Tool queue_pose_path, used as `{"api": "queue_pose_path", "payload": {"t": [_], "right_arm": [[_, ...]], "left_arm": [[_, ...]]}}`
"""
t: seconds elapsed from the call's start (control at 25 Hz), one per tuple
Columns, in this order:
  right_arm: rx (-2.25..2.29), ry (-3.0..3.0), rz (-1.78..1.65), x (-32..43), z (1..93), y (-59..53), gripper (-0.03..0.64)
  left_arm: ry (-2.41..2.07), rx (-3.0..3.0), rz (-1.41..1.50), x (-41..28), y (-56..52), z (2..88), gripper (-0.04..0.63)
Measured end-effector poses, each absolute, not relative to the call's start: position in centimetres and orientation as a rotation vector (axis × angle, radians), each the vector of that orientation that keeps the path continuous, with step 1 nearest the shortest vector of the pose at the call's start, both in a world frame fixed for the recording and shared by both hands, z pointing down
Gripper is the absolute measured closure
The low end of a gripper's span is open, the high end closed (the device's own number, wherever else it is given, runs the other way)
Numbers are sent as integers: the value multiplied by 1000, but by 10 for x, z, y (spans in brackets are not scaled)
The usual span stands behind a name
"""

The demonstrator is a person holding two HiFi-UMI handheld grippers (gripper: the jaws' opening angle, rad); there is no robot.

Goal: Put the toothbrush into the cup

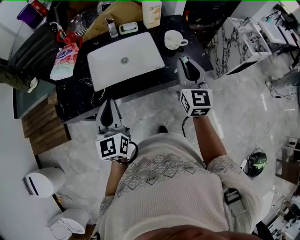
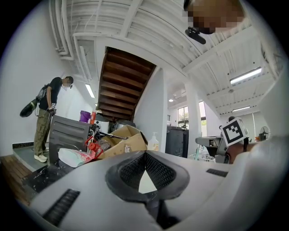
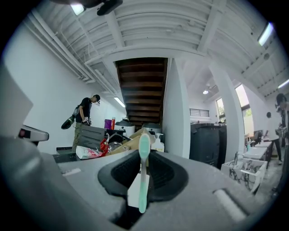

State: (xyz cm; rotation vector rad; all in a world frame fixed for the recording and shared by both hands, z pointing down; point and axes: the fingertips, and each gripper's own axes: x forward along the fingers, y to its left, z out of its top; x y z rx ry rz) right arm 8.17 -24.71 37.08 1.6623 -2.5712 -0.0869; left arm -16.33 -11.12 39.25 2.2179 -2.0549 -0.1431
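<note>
The right tool (image 3: 143,158) is partly closed, and its two jaws squeeze the toothbrush (image 3: 143,180). The mint-green brush sits in the gap between the jaws. Its long side runs along that gap, and its wide round end pokes out past the tips. I cannot tell if it stands straight up or leans forward.

The left tool (image 2: 144,154) has its tips pressed together and holds nothing.

Now look at the white sink (image 1: 124,61) in the dark bench (image 1: 79,93). The white cup (image 1: 174,39) stands just beside the sink's far right corner, with its mouth up and its handle pointing away from the sink. The right tool's tips are over the bench by the sink's near right corner. So the cup is close, a little farther back than the tips. The left tool is out in front of the sink, off the bench, and well apart from the cup. The right hand is much nearer.

The bench between the tips and the cup looks bare. The bench edge is near the cup on the side away from the sink. A bottle (image 1: 151,13) stands behind the sink. I think the brush has to go up over the cup's rim and then point down into it. A bump could knock the cup toward that edge.
</note>
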Motion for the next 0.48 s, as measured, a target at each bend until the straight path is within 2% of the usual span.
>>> {"api": "queue_pose_path", "payload": {"t": [0.48], "right_arm": [[1736,-2500,-52,79,378,-168,560]], "left_arm": [[-1958,2286,-148,-175,-65,395,595]]}}
